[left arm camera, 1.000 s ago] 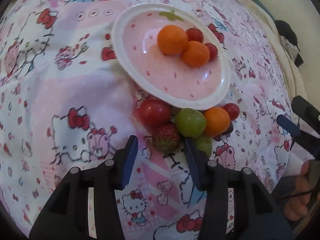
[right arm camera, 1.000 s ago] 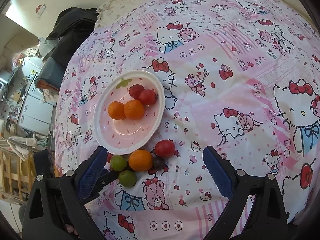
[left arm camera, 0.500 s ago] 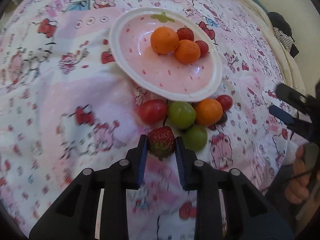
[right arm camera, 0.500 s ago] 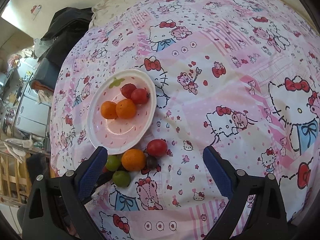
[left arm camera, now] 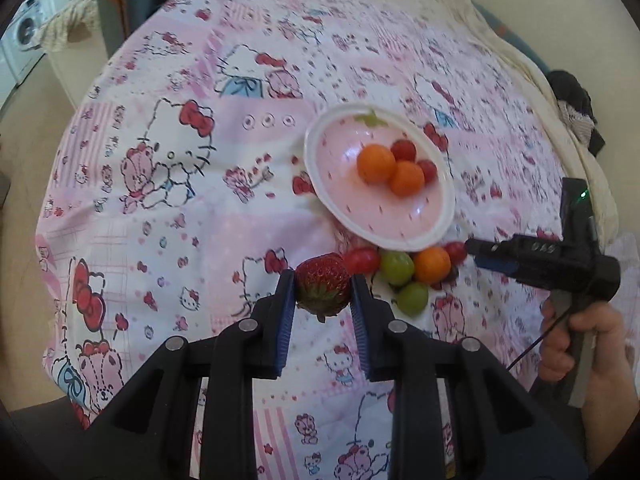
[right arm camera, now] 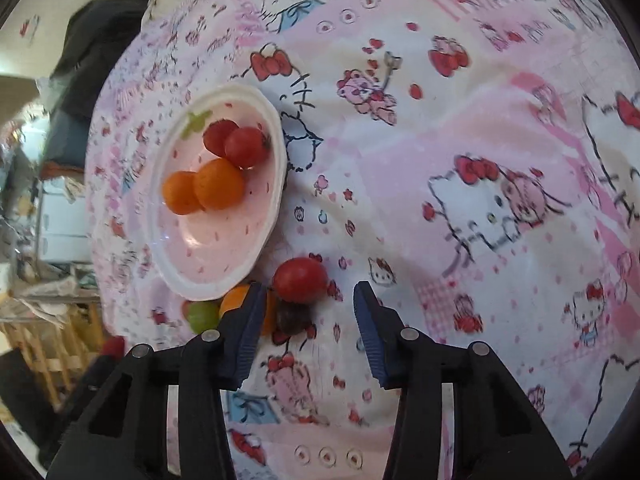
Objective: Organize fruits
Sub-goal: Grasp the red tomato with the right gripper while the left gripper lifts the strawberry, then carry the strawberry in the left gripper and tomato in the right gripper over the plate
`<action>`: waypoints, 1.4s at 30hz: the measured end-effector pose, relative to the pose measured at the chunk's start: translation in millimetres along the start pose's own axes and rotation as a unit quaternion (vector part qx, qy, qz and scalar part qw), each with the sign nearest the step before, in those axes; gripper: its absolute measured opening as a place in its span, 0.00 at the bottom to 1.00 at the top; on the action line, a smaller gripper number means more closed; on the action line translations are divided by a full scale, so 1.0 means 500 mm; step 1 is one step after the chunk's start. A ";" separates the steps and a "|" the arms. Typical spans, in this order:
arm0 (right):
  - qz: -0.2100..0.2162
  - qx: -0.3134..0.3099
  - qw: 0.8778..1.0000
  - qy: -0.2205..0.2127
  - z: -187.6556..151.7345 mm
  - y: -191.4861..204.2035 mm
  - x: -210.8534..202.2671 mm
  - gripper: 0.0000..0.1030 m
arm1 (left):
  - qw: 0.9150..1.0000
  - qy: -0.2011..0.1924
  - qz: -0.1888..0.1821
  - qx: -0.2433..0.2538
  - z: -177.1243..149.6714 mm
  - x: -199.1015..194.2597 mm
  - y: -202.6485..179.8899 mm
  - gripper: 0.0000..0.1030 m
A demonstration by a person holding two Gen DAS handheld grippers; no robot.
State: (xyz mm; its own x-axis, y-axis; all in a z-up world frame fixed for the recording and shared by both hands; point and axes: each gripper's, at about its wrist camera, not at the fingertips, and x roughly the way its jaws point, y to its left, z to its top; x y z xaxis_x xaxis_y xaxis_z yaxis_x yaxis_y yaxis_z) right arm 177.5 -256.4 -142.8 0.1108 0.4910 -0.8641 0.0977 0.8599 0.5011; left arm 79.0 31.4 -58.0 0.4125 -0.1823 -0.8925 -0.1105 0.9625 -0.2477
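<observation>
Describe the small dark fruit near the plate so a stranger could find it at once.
Start at the pink plate on the cartoon-print sheet. Just off its near rim lies a cluster of loose fruit. The dark grape sits directly below the red tomato, beside an orange: the only purplish-brown piece, and the smallest.

Red strawberry point(left arm camera: 322, 280), pink plate point(left arm camera: 404, 236) (white rim), pink cartoon-cat bedsheet point(left arm camera: 192, 216).

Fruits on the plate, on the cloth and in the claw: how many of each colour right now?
Red fruits: 5
Orange fruits: 3
Green fruits: 2
Dark fruit: 1
Total: 11
</observation>
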 end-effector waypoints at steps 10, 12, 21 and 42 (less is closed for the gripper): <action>0.021 0.011 1.000 0.020 0.014 -0.010 0.042 0.33 | 1.000 -0.015 -0.005 0.014 0.004 0.007 -0.019 0.23; 0.025 0.012 0.999 0.021 0.010 -0.011 0.042 0.33 | 1.000 -0.016 -0.007 0.015 0.003 0.007 -0.022 0.23; 0.023 0.002 0.999 -0.033 0.000 -0.003 -0.026 0.31 | 0.998 -0.049 0.015 0.024 0.012 -0.010 -0.019 0.23; 0.061 -0.100 0.989 -0.089 0.163 0.123 -0.048 0.31 | 0.992 -0.078 0.018 0.092 0.193 0.121 -0.054 0.23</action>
State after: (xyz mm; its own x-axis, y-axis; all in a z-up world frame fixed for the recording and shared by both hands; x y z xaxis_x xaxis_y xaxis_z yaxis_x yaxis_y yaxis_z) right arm 261.4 -226.5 -87.4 0.2835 0.5758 -0.7668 -0.1225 0.8148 0.5666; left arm 194.3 13.9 -68.8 0.5484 -0.1270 -0.8265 0.0332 0.9909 -0.1303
